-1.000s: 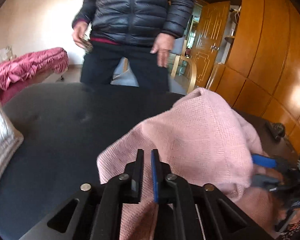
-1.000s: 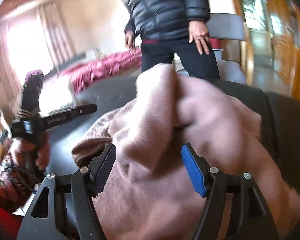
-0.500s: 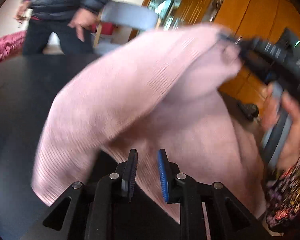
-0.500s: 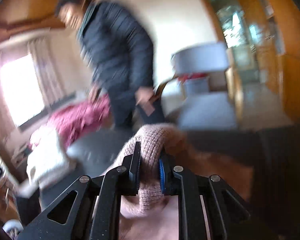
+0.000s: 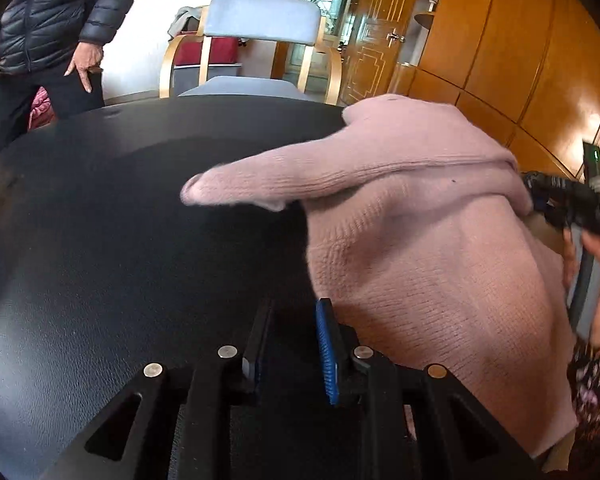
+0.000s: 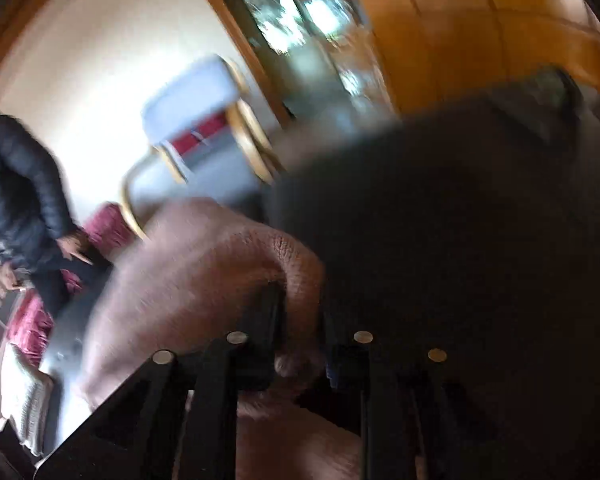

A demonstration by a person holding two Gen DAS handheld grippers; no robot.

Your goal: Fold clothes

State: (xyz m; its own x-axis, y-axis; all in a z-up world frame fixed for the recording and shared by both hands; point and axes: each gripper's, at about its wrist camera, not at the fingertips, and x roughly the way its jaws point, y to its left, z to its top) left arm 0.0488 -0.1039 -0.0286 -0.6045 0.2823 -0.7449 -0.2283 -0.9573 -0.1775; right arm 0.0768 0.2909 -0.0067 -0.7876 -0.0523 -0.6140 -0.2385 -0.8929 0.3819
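A pink knit sweater (image 5: 420,240) lies bunched on the right part of the black table (image 5: 120,220), one sleeve stretched out to the left. My left gripper (image 5: 295,308) hovers just left of the sweater's near edge. Its jaws are opening, and only bare table shows between them. In the blurred, tilted right wrist view my right gripper (image 6: 300,300) pinches a thick fold of the sweater (image 6: 204,264); its jaws are opening a little with the fold still filling the gap. A hand (image 5: 592,264) holding that gripper shows at the right edge.
A person in a dark puffer jacket (image 5: 40,20) stands beyond the table's far left edge. A blue-grey chair (image 5: 260,16) stands behind the table. Wooden cabinets (image 5: 520,60) line the right. A white knit cloth (image 6: 24,400) lies at the table's left end.
The right gripper shut on a fold of the sweater, lifted it, then swung right and rolled. The sweater now lies lower and further right. The left gripper's jaws widened, clear of the cloth.
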